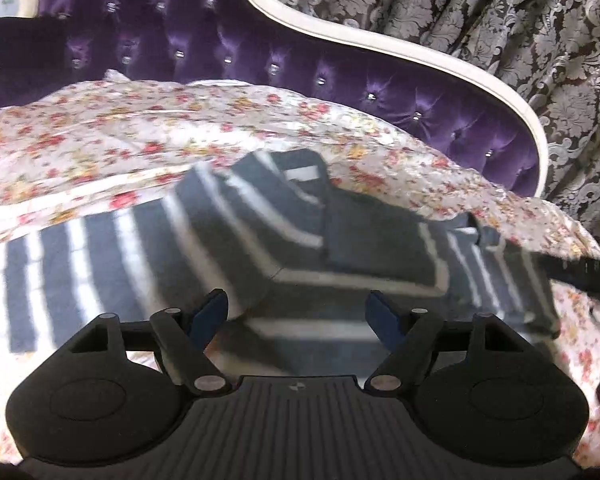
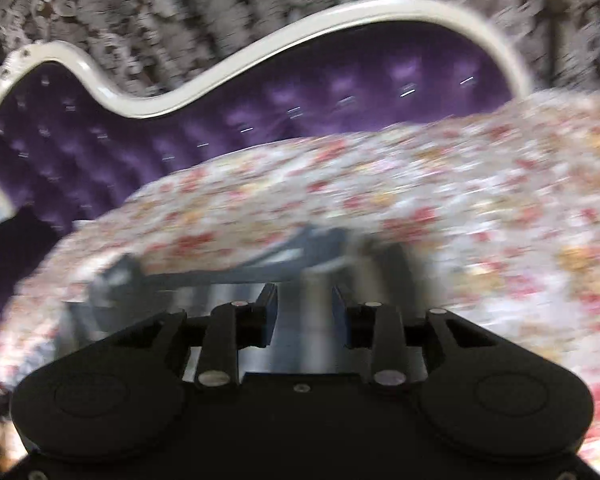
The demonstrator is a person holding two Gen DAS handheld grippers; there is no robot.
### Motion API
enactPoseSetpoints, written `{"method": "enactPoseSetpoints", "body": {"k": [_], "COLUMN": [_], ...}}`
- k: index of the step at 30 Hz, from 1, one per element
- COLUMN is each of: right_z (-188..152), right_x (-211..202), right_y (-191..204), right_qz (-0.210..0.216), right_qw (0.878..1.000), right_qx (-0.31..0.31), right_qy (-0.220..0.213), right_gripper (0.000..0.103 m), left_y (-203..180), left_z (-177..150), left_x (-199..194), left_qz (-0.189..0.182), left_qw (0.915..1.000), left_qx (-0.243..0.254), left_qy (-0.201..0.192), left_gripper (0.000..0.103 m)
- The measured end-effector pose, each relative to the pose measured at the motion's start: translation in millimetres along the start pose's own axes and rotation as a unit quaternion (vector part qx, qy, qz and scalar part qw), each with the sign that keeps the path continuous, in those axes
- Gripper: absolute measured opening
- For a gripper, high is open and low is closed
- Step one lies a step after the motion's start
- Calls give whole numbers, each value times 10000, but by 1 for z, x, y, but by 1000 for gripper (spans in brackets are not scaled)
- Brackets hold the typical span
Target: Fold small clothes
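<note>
Soft grey cloth w/ white stripes, that's the small top [image 1: 204,248]. It lies on the flowery bed sheet [image 1: 100,140], spread to 9 o'clock in the left view, w/ one part already flipped over itself near the middle. A purple button headboard [image 1: 228,40] stands at 12 o'clock & a patterned curtain [image 1: 520,32] hangs at 1 o'clock.

Left gripper [image 1: 298,316]: blue pads set wide apart, low over the striped cloth, nothing pinched.

Right gripper [image 2: 305,312]: pads partway apart, a pale stripe of the top between them, not squeezed as far as I can tell. That view is v. blurry, so I can't be sure if the cloth touches a pad.

How it will handle, my guess: light, floppy, bends anywhere, won't break. It won't slip much but it will sag & bunch if grabbed in the middle. Best to take it by an edge or corner, one gripper each side, & lift both ends together so the fold stays straight. Pinch only the top layer, or the sheet may come up too.

Containers: no box, basket or drawer shows in either view.
</note>
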State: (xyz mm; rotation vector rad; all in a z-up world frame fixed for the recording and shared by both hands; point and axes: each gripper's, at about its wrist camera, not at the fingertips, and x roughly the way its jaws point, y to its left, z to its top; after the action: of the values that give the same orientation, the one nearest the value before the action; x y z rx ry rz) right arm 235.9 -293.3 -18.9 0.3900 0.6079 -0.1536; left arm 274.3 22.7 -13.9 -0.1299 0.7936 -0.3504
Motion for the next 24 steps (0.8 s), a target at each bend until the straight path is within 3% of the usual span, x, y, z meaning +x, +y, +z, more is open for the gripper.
{"method": "enactPoseSetpoints", "body": {"k": [3,5,10,14,16,18,19,20,21,24], "right_z": [-4,4,13,12,15,18,20,21,23,25], "right_x": [-4,-4,-22,-16,-19,-23,-25,-26,-28,-31], "right_y": [-16,-17,-19,-22,-28,-35,-40,-45,-50,-61], "right_qz": [-258,-177,24,166,204,180,149,114,70,-45], "right_qw": [9992,9995,9983,9989,9985,9974,9967,9960,9952,9934], "right_qx": [48,98,51,131,260,421,509,594,688,861], "right_qy": [-290,-236,-584,-412,-442,-552,-608,-655,-697,-751], "right_gripper": [59,60,62,62,62,62,62,62,62,62], "left_y": [-10,-16,-24,-26,-29,-34,-36,-39,-43,-46], "left_z": [16,25,36,39,40,42,43,44,44,47], "left_x": [19,33,64,78,80,81,82,82,81,74], "left_qz": [-141,-185,-152,-47,21,67,103,184,314,352], "left_qw": [9998,9996,9981,9971,9975,9978,9978,9979,9980,9988], "left_qx": [-60,-105,-216,-311,-265,-215,-197,-161,-86,-8], "left_qy": [96,205,551,697,650,624,623,597,542,353], "left_gripper": [73,73,71,67,60,43,39,25,3,4]}}
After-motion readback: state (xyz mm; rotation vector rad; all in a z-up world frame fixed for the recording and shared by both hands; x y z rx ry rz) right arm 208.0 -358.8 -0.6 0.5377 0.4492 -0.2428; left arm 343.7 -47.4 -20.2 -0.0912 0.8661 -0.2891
